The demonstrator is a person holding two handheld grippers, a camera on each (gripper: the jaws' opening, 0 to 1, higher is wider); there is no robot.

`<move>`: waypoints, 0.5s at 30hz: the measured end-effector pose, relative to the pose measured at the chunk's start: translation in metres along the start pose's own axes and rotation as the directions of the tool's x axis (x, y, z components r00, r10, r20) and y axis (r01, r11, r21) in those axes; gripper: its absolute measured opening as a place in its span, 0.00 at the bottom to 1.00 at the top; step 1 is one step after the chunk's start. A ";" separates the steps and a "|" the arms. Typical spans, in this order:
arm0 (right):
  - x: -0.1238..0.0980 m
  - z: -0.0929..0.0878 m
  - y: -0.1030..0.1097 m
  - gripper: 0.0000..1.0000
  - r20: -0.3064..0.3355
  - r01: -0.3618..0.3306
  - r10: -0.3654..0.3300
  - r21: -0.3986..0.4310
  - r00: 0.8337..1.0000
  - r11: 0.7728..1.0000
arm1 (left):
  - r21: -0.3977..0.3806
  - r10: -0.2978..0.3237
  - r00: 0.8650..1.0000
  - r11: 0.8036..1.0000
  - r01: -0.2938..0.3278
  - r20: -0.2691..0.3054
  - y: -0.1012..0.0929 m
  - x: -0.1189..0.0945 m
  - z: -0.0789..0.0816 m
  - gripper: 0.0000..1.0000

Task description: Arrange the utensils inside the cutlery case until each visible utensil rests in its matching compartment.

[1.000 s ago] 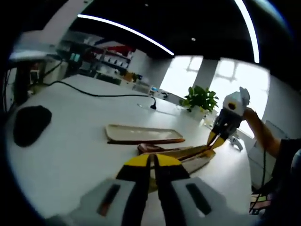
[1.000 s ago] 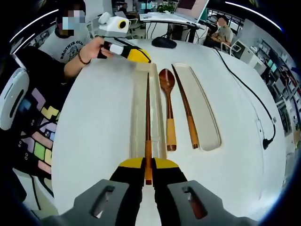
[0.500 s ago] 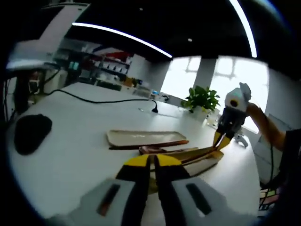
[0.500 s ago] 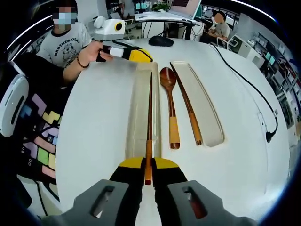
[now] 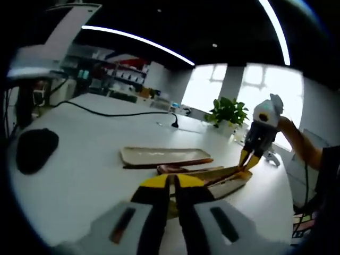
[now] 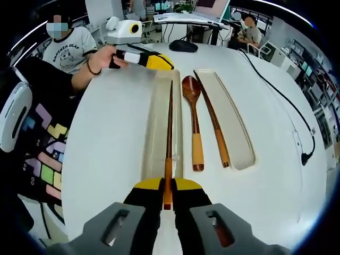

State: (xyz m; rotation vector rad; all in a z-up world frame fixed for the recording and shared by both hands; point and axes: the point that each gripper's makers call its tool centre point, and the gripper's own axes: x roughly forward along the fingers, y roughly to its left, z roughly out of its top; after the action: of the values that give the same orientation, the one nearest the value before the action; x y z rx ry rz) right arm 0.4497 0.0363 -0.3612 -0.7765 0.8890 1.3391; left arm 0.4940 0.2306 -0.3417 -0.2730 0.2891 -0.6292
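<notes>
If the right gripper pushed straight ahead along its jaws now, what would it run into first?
The right gripper is shut on a chopstick that runs forward over the clear case half. Going on, that tray would likely come first, then the left gripper at its far end; height above the tray is unclear.

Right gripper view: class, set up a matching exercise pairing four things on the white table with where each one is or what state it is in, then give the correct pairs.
Things:
1. wooden spoon
2. chopstick with the orange end
3. second chopstick
4. black cable

Places or states:
A. lying along the edge of the case lid
B. held in the right gripper, over the clear case tray
C. trailing over the table's far side
D. lying on the table between tray and lid

Pairs: 1-D, 2-B, 3-A, 4-C
</notes>
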 end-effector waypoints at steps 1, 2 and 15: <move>0.000 0.003 0.004 0.05 0.007 -0.008 0.008 0.001 1.000 1.000 | 0.000 0.000 1.000 1.000 0.000 0.001 0.000 0.000 0.000 0.05; 0.000 0.005 0.007 0.05 0.015 -0.016 0.016 0.006 1.000 1.000 | 0.003 0.001 1.000 1.000 -0.001 0.002 0.000 0.000 0.000 0.05; 0.001 0.016 0.004 0.08 0.023 0.017 -0.019 0.052 1.000 0.998 | 0.000 0.005 1.000 1.000 -0.005 -0.005 0.001 -0.001 0.000 0.05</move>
State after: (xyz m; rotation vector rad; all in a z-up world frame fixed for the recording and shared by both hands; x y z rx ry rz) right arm 0.4471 0.0510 -0.3549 -0.7256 0.8927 1.3022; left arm 0.4939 0.2324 -0.3421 -0.2704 0.2939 -0.6250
